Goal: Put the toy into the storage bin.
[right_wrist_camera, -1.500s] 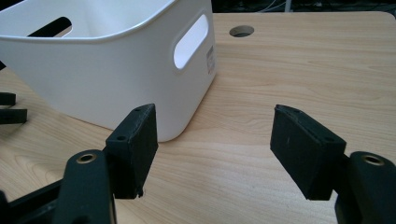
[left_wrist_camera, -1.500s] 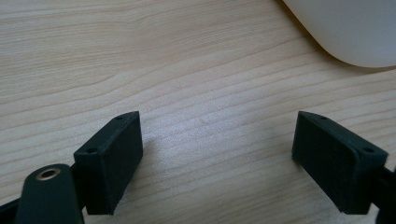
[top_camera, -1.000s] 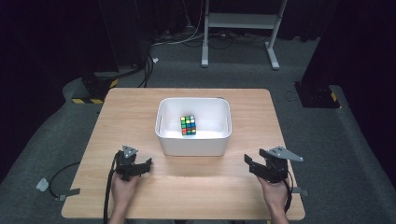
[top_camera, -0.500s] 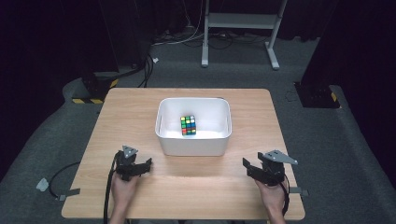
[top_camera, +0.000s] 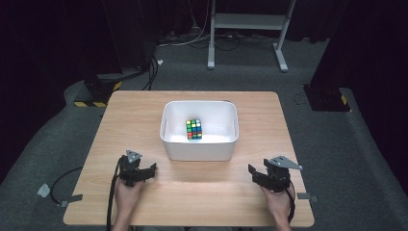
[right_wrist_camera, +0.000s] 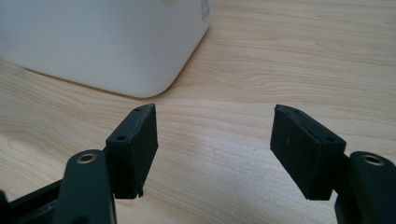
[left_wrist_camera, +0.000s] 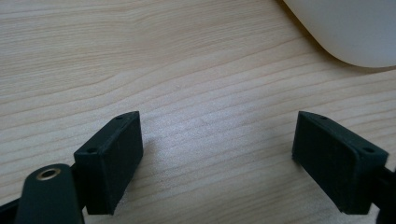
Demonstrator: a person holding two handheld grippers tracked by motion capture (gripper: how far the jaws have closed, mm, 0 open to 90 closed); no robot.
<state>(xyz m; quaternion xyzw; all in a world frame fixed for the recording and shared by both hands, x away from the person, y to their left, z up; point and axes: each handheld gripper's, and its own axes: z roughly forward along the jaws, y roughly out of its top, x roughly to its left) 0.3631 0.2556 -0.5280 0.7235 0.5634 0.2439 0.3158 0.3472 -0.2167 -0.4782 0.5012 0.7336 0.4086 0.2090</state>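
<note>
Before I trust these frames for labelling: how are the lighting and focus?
High view: table evenly lit, surroundings dark, puzzle cube sharp inside the white bin. Left gripper view: wood grain crisp, bin corner soft. Right gripper view: bin wall blurred and bright.

floor: grey carpet [top_camera: 57, 144] | back: dark, black curtains [top_camera: 48, 38] | furniture: wooden table [top_camera: 134, 115], white stand [top_camera: 248, 21] | cables [top_camera: 192, 41] on floor

A grey metal stand [top_camera: 248, 29] occupies the floor behind the table [top_camera: 134, 120].
</note>
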